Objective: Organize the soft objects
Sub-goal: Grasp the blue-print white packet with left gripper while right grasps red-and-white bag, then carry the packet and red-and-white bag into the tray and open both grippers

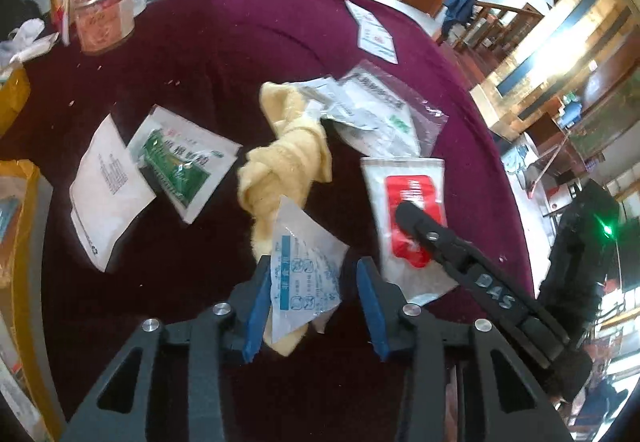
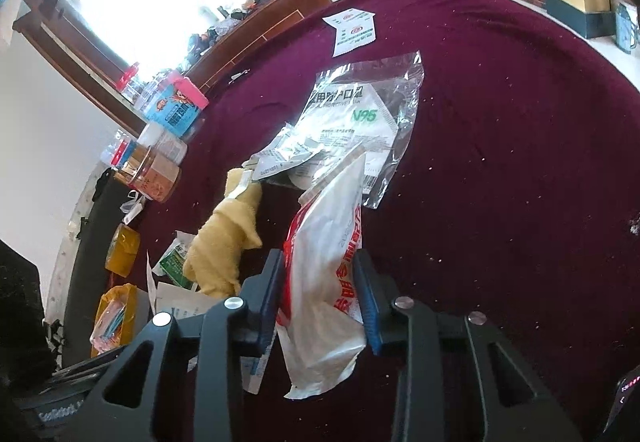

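Note:
On the dark red tablecloth a knotted yellow towel lies in the middle. A clear packet with blue print stands over the towel's near end, between the blue pads of my left gripper. The left pad touches the packet and a narrow gap shows at the right pad. My right gripper is shut on a white bag with red print, which bulges up between its pads. In the left wrist view one finger of the right gripper lies across that bag. The towel sits just left of the bag.
A clear N95 mask bag and crumpled wrappers lie beyond the towel, and a leaflet sits farther back. A green sachet and a white packet lie at the left. Jars stand at the far left corner. Yellow bags line the left edge.

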`<action>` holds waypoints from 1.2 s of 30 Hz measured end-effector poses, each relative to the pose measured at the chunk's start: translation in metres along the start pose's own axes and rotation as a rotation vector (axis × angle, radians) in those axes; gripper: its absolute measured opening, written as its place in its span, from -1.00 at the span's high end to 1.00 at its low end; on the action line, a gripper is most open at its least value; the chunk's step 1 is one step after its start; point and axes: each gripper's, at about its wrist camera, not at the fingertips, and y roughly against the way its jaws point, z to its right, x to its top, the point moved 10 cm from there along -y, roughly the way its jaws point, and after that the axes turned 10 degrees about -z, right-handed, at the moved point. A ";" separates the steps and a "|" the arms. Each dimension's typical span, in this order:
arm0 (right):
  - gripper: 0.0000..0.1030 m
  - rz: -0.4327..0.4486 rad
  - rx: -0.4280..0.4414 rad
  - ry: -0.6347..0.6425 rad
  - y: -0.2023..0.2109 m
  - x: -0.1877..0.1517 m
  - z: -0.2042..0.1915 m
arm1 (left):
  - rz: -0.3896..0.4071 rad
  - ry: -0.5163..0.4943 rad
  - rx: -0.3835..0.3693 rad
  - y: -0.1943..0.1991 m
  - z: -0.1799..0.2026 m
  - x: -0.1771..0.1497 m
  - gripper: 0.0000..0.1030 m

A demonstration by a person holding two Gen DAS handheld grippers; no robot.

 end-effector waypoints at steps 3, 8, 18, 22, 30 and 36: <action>0.36 -0.008 0.003 -0.005 -0.001 -0.001 0.000 | 0.008 -0.017 0.017 0.003 0.007 0.000 0.16; 0.36 -0.001 0.020 -0.048 0.002 -0.001 0.007 | 0.011 -0.039 0.063 -0.008 0.010 0.012 0.16; 0.36 -0.007 0.035 -0.074 0.001 -0.001 0.011 | 0.037 -0.042 -0.066 -0.001 0.021 0.014 0.16; 0.36 -0.007 0.043 -0.080 0.001 -0.001 0.009 | 0.055 -0.057 0.003 -0.012 0.022 0.023 0.19; 0.36 -0.006 0.049 -0.084 0.001 -0.001 0.011 | 0.036 0.008 -0.027 -0.010 -0.002 0.018 0.74; 0.36 0.016 0.064 -0.065 0.005 0.000 0.007 | 0.025 0.066 -0.179 0.016 -0.005 0.002 0.76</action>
